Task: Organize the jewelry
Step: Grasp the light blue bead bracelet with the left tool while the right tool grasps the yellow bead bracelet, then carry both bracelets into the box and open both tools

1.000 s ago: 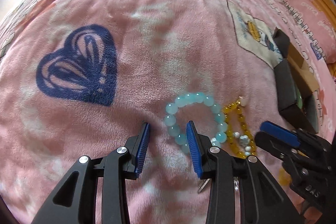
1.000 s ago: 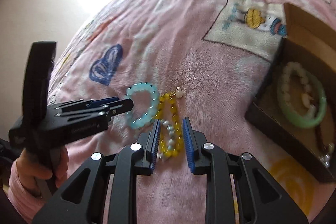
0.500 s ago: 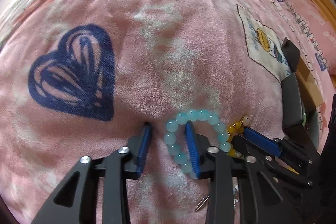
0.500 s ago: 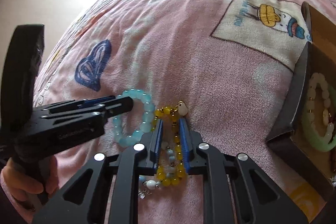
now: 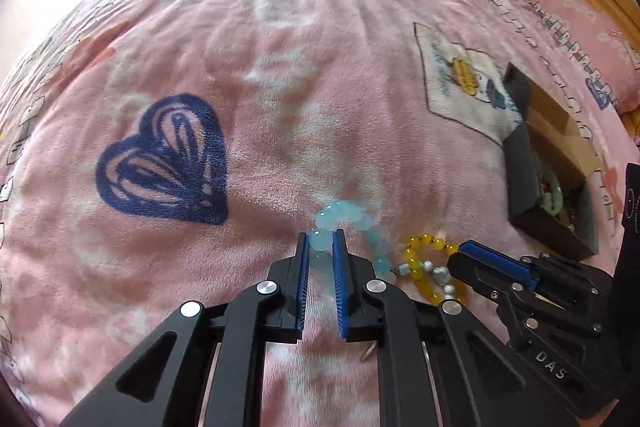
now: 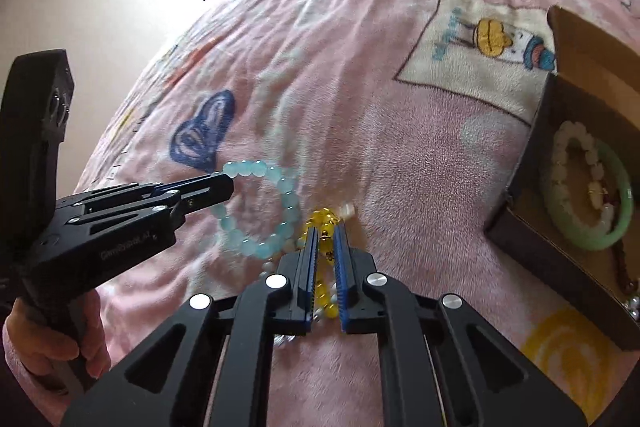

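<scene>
A pink blanket point(image 5: 280, 75) covers a bed, printed with a navy heart point(image 5: 168, 163) that serves as the landmark here. To the right of the heart, the left tongs point(image 5: 320, 241) are clenched on one bead of a pale blue bracelet point(image 5: 352, 227); the rest of the loop trails away from the heart toward the right tongs, so its long axis runs roughly sideways across the blanket. Seen from the right wrist, the same blue bracelet point(image 6: 276, 219) appears as an open ring beside the left tongs point(image 6: 224, 187), which a bare hand point(image 6: 52, 343) holds by the handle. Farther from the heart, just past the blue loop, the right tongs point(image 6: 326, 227) are closed on a yellow bracelet point(image 6: 322, 223), whose strand runs lengthwise between the blue pads toward the camera. In the left wrist view the yellow bracelet point(image 5: 424, 263) touches the blue one. Farthest right of the heart stands an open box point(image 6: 520, 219) holding a green bangle point(image 6: 616, 227) and a white bead bracelet point(image 6: 568, 147). Half a second ago both tongs stood wider, straddling the beads; now each has shut on its bracelet, and the blue loop has been drawn narrower.
</scene>
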Action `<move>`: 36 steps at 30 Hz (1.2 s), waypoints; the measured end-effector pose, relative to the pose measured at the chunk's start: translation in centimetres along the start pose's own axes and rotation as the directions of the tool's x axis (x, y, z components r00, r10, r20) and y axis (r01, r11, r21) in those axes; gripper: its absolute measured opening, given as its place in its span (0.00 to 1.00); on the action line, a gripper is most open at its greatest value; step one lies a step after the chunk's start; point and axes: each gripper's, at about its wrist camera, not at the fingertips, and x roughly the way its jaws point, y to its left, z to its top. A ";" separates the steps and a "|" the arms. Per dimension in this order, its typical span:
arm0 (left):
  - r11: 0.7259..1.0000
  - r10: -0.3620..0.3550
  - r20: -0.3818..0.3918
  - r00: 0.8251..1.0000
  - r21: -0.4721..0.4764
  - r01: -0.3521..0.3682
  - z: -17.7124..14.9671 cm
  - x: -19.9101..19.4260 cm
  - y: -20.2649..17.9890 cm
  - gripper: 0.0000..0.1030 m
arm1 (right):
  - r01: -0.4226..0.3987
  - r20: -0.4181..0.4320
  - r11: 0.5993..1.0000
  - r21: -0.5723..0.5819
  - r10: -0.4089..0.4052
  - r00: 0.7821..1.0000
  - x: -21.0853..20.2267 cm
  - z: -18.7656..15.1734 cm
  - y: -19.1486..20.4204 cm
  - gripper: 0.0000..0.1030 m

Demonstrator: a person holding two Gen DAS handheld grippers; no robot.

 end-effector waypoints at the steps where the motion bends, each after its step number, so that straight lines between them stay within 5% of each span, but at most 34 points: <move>1: 1.000 -0.002 0.006 1.000 -0.002 0.002 -0.1 -0.5 0.1 0.12 | -0.002 0.004 1.000 -0.002 0.002 1.000 -0.4 -0.1 0.1 0.09; 22: 0.997 -0.035 0.065 0.997 0.065 0.030 -3.8 -8.4 -1.0 0.13 | -0.032 0.173 0.999 -0.038 0.039 0.984 -11.3 -4.1 1.9 0.09; 36: 0.973 -0.126 0.135 0.983 0.208 0.096 -2.8 -10.0 -8.5 0.13 | 0.009 0.304 0.998 0.059 -0.026 0.952 -18.3 -3.6 -3.7 0.09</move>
